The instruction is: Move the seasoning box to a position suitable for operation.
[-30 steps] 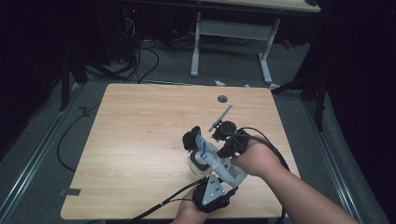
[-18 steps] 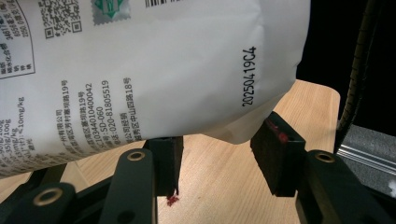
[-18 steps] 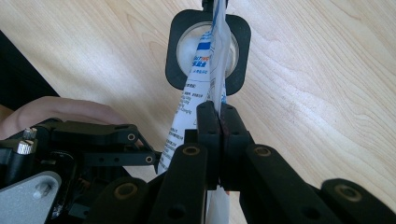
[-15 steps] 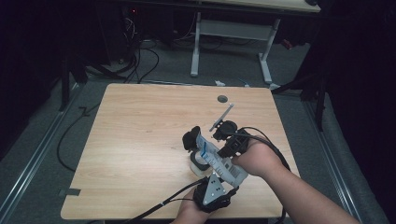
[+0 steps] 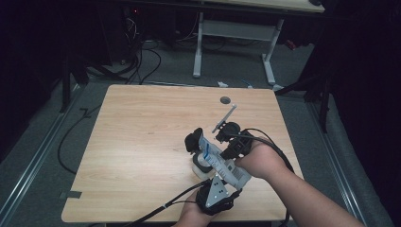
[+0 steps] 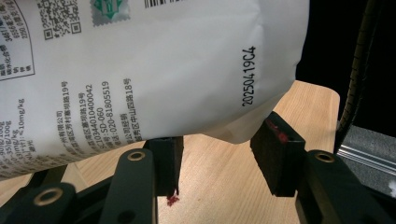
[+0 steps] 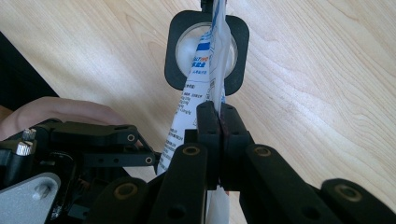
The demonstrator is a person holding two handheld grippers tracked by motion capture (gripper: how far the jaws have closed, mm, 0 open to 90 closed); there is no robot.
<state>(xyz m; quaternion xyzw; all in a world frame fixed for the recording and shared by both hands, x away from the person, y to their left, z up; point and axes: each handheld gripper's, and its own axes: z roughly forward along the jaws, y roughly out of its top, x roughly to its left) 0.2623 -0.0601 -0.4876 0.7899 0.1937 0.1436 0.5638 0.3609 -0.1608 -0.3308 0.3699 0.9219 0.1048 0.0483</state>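
The right gripper has its fingers clamped on a white printed plastic pouch, tilting it over a white cup in a black square holder on the wooden table, seemingly to pour. The left gripper, fingers apart, waits under the pouch's corner.

The surface is pale wood with a smooth, matt grain. The white packet looks like smooth, slightly glossy printed plastic, and the right hand-held gripper is matt black plastic.
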